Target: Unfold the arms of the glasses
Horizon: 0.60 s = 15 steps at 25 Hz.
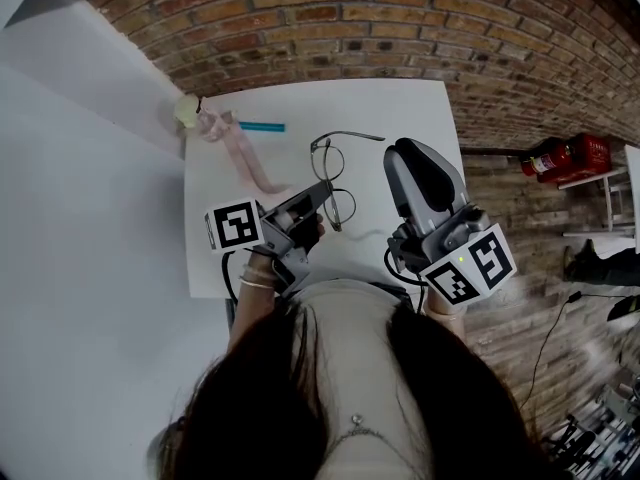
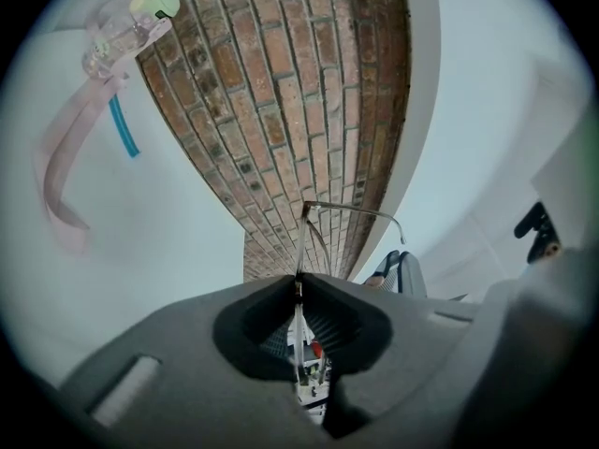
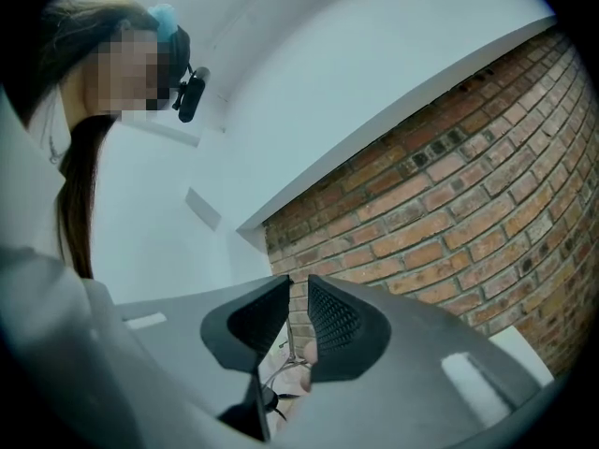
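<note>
Left gripper [image 2: 298, 283]: jaws pinched shut on the thin rim of the glasses [image 1: 335, 176]. Right gripper [image 3: 298, 293]: jaws a narrow slit apart with nothing in it, aimed up at the brick wall [image 3: 449, 204]. In the head view we place the glasses over the white table [image 1: 420, 108], at 12 o'clock from the left gripper, with one arm reaching toward 3 o'clock. The near lens is partly covered by the jaws, and we cannot make out the second arm. The only print we can see is the square patterns on the marker cubes [image 1: 470, 266]; a pink strap [image 1: 248, 158] lies at 10 o'clock from the glasses.
</note>
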Available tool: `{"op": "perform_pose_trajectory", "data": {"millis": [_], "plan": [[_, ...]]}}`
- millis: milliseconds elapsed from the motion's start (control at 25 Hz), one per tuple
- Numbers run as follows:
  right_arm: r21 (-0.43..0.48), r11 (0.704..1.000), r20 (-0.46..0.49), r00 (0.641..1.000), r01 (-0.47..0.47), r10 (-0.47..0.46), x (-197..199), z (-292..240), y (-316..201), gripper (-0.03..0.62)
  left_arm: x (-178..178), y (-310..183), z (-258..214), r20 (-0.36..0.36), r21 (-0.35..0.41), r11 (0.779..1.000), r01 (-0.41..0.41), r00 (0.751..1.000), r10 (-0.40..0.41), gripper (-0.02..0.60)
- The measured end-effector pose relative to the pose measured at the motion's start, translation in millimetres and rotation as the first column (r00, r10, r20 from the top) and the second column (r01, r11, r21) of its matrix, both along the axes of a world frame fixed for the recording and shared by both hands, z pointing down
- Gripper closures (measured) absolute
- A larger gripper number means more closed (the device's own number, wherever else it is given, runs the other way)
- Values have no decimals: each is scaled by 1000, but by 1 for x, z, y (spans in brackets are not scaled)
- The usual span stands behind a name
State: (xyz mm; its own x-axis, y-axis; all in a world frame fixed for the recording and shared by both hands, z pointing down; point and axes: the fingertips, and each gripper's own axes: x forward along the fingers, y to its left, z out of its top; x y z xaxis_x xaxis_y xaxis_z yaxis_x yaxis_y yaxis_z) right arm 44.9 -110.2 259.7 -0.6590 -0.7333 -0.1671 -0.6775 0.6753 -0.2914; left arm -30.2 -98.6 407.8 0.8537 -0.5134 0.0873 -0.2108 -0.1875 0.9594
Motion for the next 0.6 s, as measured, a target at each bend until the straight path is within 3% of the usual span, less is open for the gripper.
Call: {"op": "perform_pose_trajectory", "data": {"millis": [400,600], "plan": [[-86,995,-20,999,48,-50,-19,27,-1,540,-4,-3,-2,55,27,999,32,998,-34,558],[-119,990,-28,996,76,-80,-27,36,0,540,-1,-2,-8,36,30,998,46,998,-47,558]]}}
